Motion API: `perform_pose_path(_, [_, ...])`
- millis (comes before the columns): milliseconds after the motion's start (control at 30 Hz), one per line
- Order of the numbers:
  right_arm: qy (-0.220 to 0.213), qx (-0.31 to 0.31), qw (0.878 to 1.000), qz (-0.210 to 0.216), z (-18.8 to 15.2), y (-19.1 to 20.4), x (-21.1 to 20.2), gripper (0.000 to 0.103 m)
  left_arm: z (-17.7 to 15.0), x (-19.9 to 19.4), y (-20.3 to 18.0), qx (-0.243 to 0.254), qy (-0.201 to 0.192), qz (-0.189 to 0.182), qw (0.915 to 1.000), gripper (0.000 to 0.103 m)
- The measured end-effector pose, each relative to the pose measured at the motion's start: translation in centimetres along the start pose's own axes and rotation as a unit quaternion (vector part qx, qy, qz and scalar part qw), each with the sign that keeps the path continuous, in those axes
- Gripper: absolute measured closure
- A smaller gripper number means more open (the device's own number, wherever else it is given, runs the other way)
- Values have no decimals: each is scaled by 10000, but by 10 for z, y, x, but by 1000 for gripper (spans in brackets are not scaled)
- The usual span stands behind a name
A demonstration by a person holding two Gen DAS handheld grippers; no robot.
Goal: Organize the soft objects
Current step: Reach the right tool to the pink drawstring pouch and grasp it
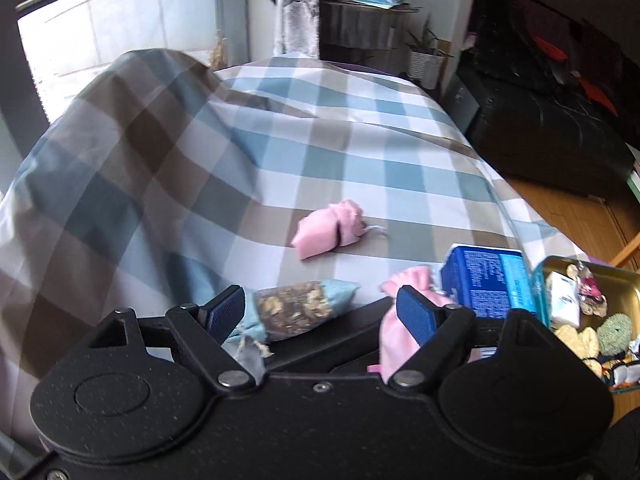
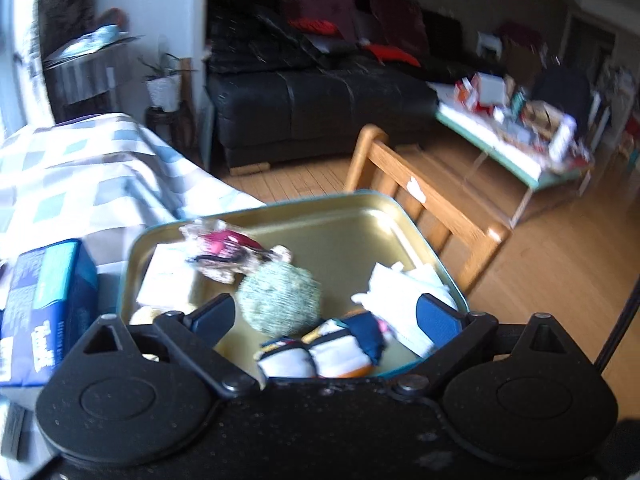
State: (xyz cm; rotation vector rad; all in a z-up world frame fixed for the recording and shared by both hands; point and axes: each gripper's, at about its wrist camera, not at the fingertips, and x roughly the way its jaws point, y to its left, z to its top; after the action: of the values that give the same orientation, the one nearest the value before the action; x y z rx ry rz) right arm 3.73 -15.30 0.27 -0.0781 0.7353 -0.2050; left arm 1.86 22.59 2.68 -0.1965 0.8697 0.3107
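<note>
Three pouches are still lying outside the tin (image 2: 424, 236): a pink pouch (image 1: 328, 229) on the checked cloth (image 1: 400, 152), a blue pouch (image 1: 296, 310) and a second pink one (image 1: 400, 332), both just beside the left tongs (image 1: 320, 304). These tongs are standing spread, with nothing between the pads. The right tongs (image 2: 324, 312) are hanging wide apart over the tin, pinching nothing; a green ball (image 2: 280, 300), white cloth (image 2: 404, 292) and striped socks (image 2: 320, 354) are lying below them. The tin is sitting at the edge of the covered surface, beside a blue box (image 2: 44, 300), with a chair (image 2: 420, 200) and floor beyond. Judged risks: a push from either tongs could be tipping the tin over the edge; the left tongs, closing low, could be pinching the cloth along with a pouch; a loosely gripped pouch could be slipping out on the way.
</note>
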Motion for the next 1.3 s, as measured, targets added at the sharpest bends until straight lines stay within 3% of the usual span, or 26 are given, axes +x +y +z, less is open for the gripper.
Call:
perform_pose_path(200, [-81,-256,9926,1182,-9,61,-24,0,-17,5,42,-463,34,487,9977,24])
perform_pose_path(400, [-233,-421,9788,1989,-18,113,-38,0,-40,23,59,-502,309,733,9956,23])
perform_pose_path(700, [-138,-1518,9530,2617,-27,173,-39,0,-71,49,69,-517,722,855,9924,23])
perform_pose_path(1167, [-280,-2466,9243,2900,-44,233,-29,1,-97,73,75,-464,1186,996,9868,23])
perform_pose_path(1300, [-316,-2694,9181,2889,-50,243,-27,1,-101,75,70,-318,1143,1064,9872,20])
